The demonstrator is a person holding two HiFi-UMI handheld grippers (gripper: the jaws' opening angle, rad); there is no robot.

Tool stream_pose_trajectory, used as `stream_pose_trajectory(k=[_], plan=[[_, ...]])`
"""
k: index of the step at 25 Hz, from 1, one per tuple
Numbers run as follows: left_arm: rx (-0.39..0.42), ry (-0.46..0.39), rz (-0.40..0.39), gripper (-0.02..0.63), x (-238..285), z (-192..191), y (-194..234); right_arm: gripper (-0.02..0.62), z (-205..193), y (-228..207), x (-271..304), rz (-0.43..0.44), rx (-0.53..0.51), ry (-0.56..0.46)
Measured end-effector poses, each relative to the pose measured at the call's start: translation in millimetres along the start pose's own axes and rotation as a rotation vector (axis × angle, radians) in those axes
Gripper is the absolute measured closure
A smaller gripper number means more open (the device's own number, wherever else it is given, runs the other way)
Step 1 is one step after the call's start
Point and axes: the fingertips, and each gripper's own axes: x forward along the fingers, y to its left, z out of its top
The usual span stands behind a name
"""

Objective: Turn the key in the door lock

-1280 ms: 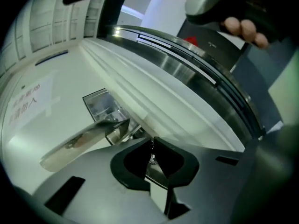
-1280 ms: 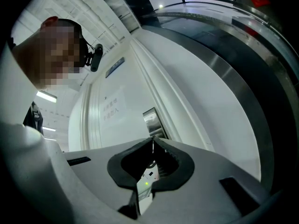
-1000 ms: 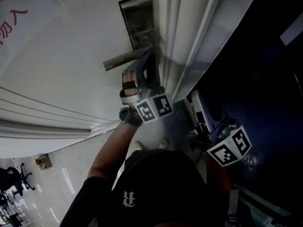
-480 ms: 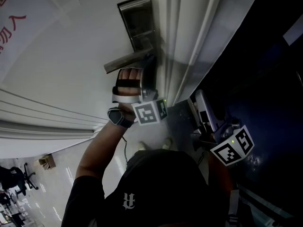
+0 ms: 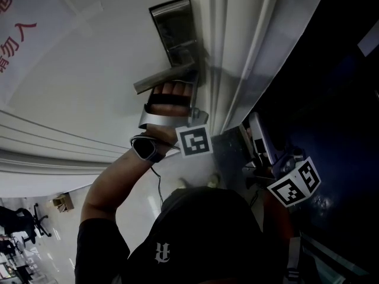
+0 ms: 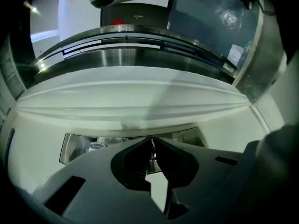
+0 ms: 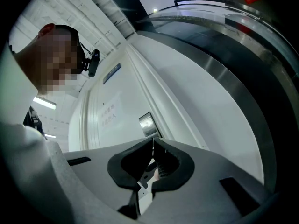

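Left gripper (image 6: pixel 152 144): jaws clamp the key (image 6: pixel 152 155), with the steel lock plate (image 6: pixel 77 146) directly behind them. Right gripper (image 7: pixel 153 144): jaws pressed together, nothing between them, white door (image 7: pixel 196 101) beyond.

We note a dim head view, right side near black; pale white door (image 5: pixel 89 70) evenly lit; brushed-steel lock plate (image 5: pixel 172 25) glints; both gripper views fisheye-bent, corners vignetted.

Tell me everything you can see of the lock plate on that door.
The lock plate is a tall, narrow rectangle of brushed silvery metal, flat on the white door near its edge. A straight lever of the same metal juts from its lower part. The left tongs are shut up against it beneath the lever, on a thin metal sliver, seemingly the key.
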Motion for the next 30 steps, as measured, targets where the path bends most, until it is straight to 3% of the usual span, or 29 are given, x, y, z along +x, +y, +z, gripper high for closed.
stream_pose_trajectory(k=[4, 7, 12, 17, 20, 22, 24, 27, 30], plan=[[0.04, 0.014, -0.019, 0.594, 1.2, -0.3, -0.8, 0.578, 0.5, -0.1, -1.0, 0.001, -0.002, -0.004], [0.042, -0.008, 0.041, 0.594, 0.7, 0.5, -1.7, 0.58, -0.4, -0.3, -2.3, -0.005, -0.006, 0.001], [-0.055, -0.076, 0.123, 0.594, -0.9, 1.7, -1.0, 0.58, -2.4, 0.6, -1.8, -0.014, -0.016, 0.023], [-0.047, -0.112, 0.145, 0.577, -7.2, 6.6, 1.3, 0.58, -8.6, 1.6, -0.4, -0.017, -0.019, 0.046], [-0.117, -0.153, 0.159, 0.537, -30.2, 7.1, 5.2, 0.58, -8.5, 3.6, -1.6, -0.012, -0.021, 0.048], [-0.258, -0.185, 0.178, 0.533, -49.0, 4.0, 10.5, 0.58, -6.6, 2.6, -2.1, -0.011, -0.02, 0.045], [-0.497, -0.202, 0.151, 0.534, -59.9, -3.5, 8.0, 0.58, -5.2, 0.5, -2.1, -0.012, -0.013, 0.041], [-0.95, -0.235, 0.046, 0.534, -63.4, -12.2, 2.0, 0.58, -4.0, 0.1, -1.0, -0.004, 0.001, 0.04], [-1.458, -0.287, -0.068, 0.534, -59.1, -19.1, 4.3, 0.58, -2.8, 3.2, 0.3, 0.013, 0.018, 0.037]])
